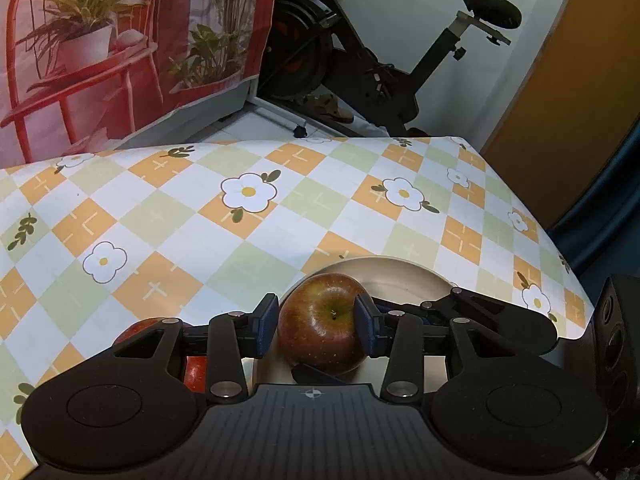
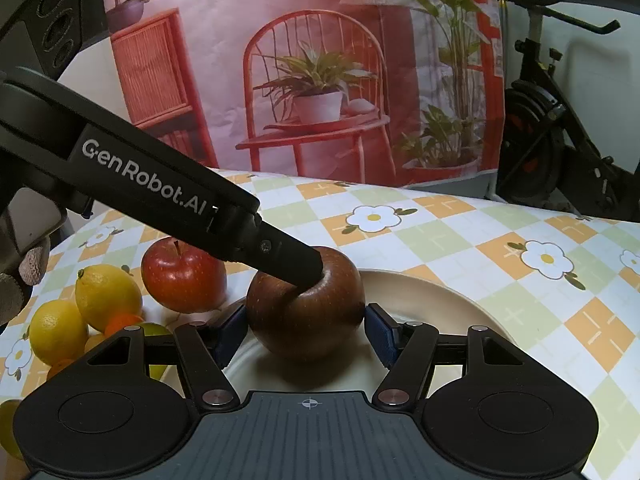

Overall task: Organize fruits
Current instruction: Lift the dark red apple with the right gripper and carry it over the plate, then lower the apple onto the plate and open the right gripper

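A dark red apple (image 1: 320, 322) sits at the near rim of a cream plate (image 1: 400, 280). My left gripper (image 1: 317, 326) is shut on the dark red apple, with a blue pad on each side. In the right wrist view the same apple (image 2: 306, 320) stands on the plate (image 2: 436, 300) with the left gripper's black finger (image 2: 288, 260) on top of it. My right gripper (image 2: 305, 330) is open, its pads a little apart from either side of the apple. A bright red apple (image 2: 182, 278) lies left of the plate.
Lemons (image 2: 106, 290) and small oranges (image 2: 122, 322) lie in a cluster at the left of the checked flower tablecloth (image 2: 500, 248). A second red apple shows under the left gripper (image 1: 192, 372). An exercise bike (image 1: 360, 60) and a printed backdrop (image 2: 304, 72) stand behind the table.
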`<state>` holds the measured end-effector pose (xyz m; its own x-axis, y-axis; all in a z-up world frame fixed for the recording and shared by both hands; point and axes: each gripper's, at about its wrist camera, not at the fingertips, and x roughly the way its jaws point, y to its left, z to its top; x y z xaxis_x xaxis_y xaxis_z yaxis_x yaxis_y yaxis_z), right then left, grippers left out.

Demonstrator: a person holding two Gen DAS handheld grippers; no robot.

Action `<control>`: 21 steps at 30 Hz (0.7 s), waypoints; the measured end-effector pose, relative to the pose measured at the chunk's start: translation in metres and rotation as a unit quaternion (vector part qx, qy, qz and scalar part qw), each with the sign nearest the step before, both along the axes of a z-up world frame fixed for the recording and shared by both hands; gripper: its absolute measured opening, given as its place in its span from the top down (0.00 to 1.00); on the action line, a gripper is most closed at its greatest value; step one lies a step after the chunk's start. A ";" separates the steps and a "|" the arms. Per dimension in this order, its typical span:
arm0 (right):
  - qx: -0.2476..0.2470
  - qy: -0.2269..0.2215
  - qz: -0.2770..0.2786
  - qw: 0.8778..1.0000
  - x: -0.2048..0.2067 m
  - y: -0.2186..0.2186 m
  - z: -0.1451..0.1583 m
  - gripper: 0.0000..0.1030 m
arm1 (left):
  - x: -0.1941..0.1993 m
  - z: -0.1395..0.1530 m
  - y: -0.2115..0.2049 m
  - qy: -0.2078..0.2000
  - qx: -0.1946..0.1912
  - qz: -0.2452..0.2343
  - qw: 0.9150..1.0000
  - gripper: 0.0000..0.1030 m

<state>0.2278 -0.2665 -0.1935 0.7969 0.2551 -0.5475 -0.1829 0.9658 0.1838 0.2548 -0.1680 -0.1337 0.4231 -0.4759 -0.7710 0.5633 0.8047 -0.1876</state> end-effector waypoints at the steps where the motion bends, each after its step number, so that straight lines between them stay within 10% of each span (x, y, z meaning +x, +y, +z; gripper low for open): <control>1: 0.000 0.001 -0.001 1.000 0.000 0.000 0.001 0.41 | 0.000 0.000 -0.001 -0.001 0.001 0.000 1.000 0.56; 21: -0.001 0.015 -0.027 1.000 -0.020 0.002 0.010 0.39 | -0.023 0.015 0.026 -0.024 -0.003 0.045 0.999 0.57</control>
<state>0.2077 -0.2645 -0.1831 0.7922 0.2103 -0.5729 -0.1244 0.9747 0.1857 0.2319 -0.1420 -0.1185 0.4999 -0.4388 -0.7466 0.4975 0.8512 -0.1672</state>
